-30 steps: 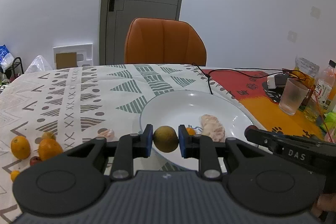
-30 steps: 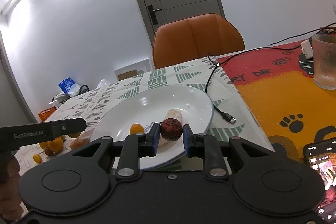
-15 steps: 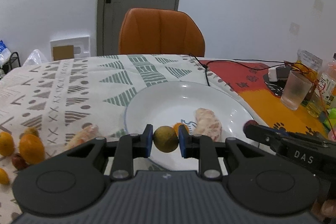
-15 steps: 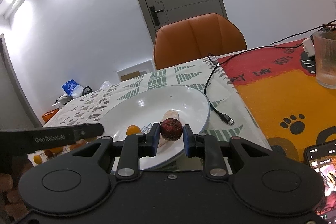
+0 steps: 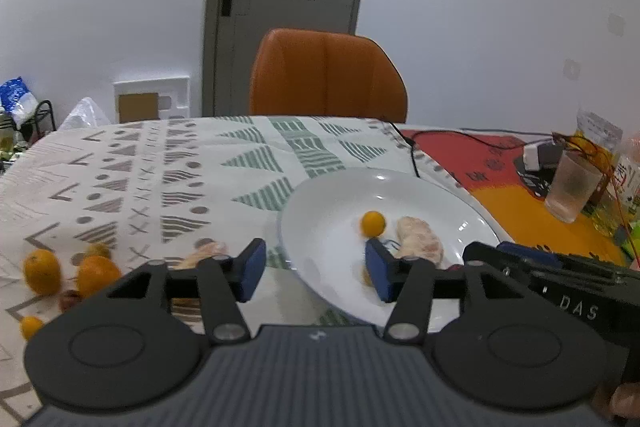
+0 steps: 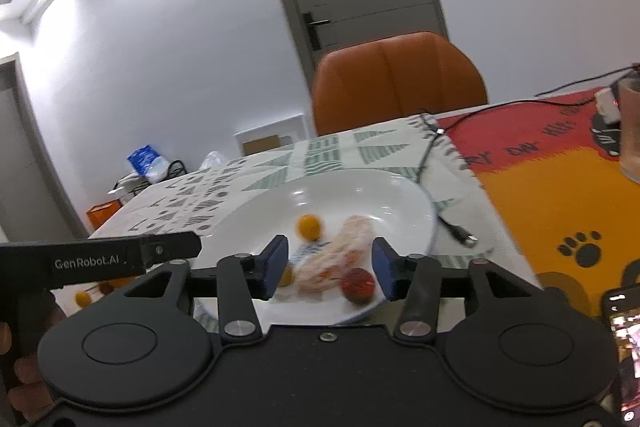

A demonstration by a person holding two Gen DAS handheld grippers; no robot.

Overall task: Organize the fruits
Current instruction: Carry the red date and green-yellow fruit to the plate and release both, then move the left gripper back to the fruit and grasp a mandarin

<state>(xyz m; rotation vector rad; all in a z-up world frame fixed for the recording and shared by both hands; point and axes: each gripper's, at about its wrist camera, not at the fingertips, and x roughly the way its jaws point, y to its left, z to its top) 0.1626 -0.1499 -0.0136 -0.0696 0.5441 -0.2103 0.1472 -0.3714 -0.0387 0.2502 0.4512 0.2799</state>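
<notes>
**Landmark: white plate** [image 6: 404, 187], shallow and glossy, on the patterned cloth; all places below are given from it.

**Left gripper** [image 5: 314, 273]: jaws opening, nothing between the blue pads. It hovers over the plate's near-left rim.

**Right gripper** [image 6: 328, 269]: jaws opening, gripping nothing. The dark red fruit [image 6: 358, 285] lies between the pads, close to the right one, with no contact to be seen, on the plate's near edge.

**On the plate**
- Dark red fruit: small, round, smooth-skinned. Judged light and firm, apt to roll on the glazed surface. Best taken across its widest part.
- Small yellow-orange fruit [image 5: 373, 223]: near the centre. Judged light, taut-skinned, slippery; take it at the equator with modest pressure.
- Peeled citrus piece [image 5: 420, 245]: just right of the yellow-orange fruit. Judged soft, moist and easily crushed or split along its segments; take it across the short side, gently.
- A brownish fruit [image 5: 366, 275] shows partly behind the left gripper's right pad; too hidden to describe.

**Off the plate, on the cloth to its left**
- Oranges [image 5: 98, 273], several, with smaller fruits among them. Judged heavier, firm, dimpled rind giving good purchase.
- Another peeled piece [image 5: 204, 253], just beside the plate's left rim; same fragility.
</notes>
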